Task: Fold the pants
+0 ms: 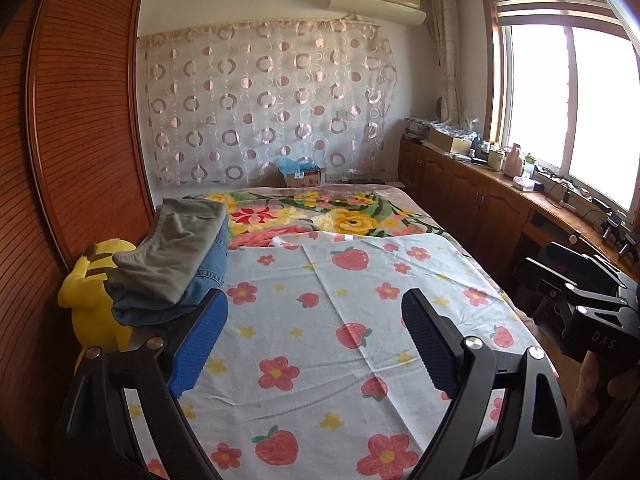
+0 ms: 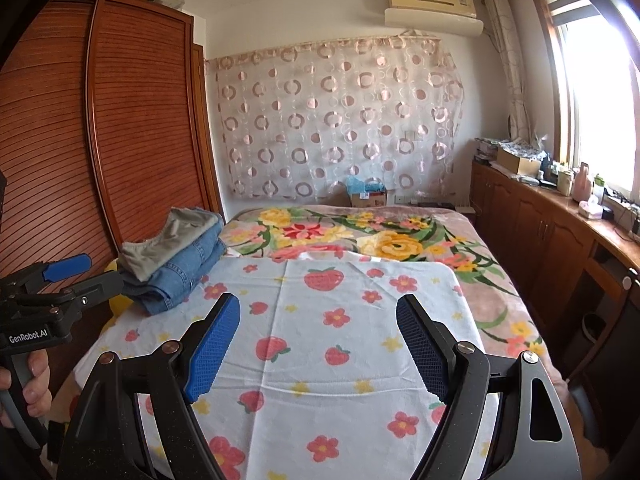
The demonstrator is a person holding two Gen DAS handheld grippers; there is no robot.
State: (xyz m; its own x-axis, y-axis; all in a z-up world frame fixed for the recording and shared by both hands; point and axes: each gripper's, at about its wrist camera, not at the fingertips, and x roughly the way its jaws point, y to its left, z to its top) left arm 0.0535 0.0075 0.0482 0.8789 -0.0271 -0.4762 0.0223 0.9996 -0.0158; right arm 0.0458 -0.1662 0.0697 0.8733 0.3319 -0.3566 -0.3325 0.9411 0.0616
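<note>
**Entry: folded pants stacked to the left of both tongs**

- Pants stack (image 1: 176, 264): a grey-green pair lies on top of a blue denim pair (image 2: 180, 276). Both look already folded. The stack sits at the bed's left edge, ahead and to the left of both tongs, its long axis running away from them toward the headboard wall.
- Yellow plush toy (image 1: 94, 292): tucked against the stack's left side.
- Left gripper (image 1: 314, 340): the nearer of the two; the stack's near corner lies just beside its left finger. Jaws wide apart, holding nothing.
- Strawberry-print sheet (image 1: 340, 360): spread flat ahead of and below both tongs; no unfolded pants on it.
- Right gripper (image 2: 318, 344): further from the stack. Jaws wide apart, empty, touching nothing.
</note>
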